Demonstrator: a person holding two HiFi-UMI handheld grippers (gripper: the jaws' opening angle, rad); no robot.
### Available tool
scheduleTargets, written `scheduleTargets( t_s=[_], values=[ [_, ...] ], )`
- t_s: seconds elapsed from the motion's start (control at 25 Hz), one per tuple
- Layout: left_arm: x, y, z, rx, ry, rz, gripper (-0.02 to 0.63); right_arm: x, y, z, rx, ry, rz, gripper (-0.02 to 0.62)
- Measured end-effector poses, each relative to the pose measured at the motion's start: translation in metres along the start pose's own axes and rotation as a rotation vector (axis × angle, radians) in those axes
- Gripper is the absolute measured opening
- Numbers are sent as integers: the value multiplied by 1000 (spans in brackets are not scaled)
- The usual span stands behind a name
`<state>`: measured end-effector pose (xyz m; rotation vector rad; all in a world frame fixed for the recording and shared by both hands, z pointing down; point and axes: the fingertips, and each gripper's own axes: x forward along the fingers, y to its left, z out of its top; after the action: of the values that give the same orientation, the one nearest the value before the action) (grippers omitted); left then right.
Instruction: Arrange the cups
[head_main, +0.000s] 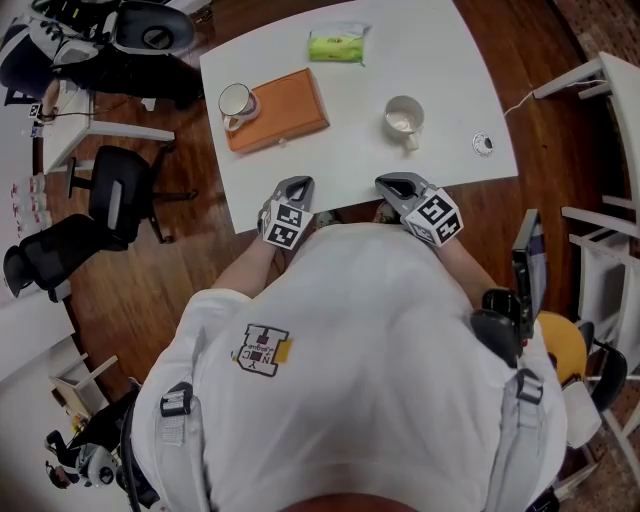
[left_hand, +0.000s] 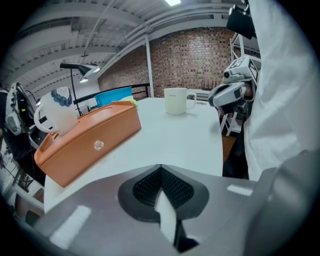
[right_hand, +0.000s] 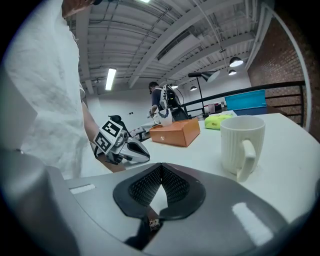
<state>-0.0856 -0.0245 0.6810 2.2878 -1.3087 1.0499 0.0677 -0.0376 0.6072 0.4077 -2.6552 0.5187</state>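
Pre-grab, lining up at the near edge.

Head view: left gripper (head_main: 296, 188) and right gripper (head_main: 394, 184) at the table's (head_main: 440, 60) near edge, ribbed cup (head_main: 404, 120) toward the right edge, second cup (head_main: 237, 101) by the orange box (head_main: 285, 108) near the left edge. Left gripper view: jaws together, empty, facing the box. Right gripper view: jaws together too, empty, ribbed cup just ahead. Probably need opening before reaching in.

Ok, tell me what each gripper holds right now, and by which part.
Nothing is held. The left gripper and the right gripper both show jaws together and empty; the ribbed cup and the other cup stand untouched.
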Motion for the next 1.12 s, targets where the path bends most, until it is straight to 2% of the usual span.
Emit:
scheduleTargets(
  t_s=[1.12],
  values=[
    [-8,-1,6,20,-13,21,0,-7,-8,14,-17,-14,-9,0]
  ],
)
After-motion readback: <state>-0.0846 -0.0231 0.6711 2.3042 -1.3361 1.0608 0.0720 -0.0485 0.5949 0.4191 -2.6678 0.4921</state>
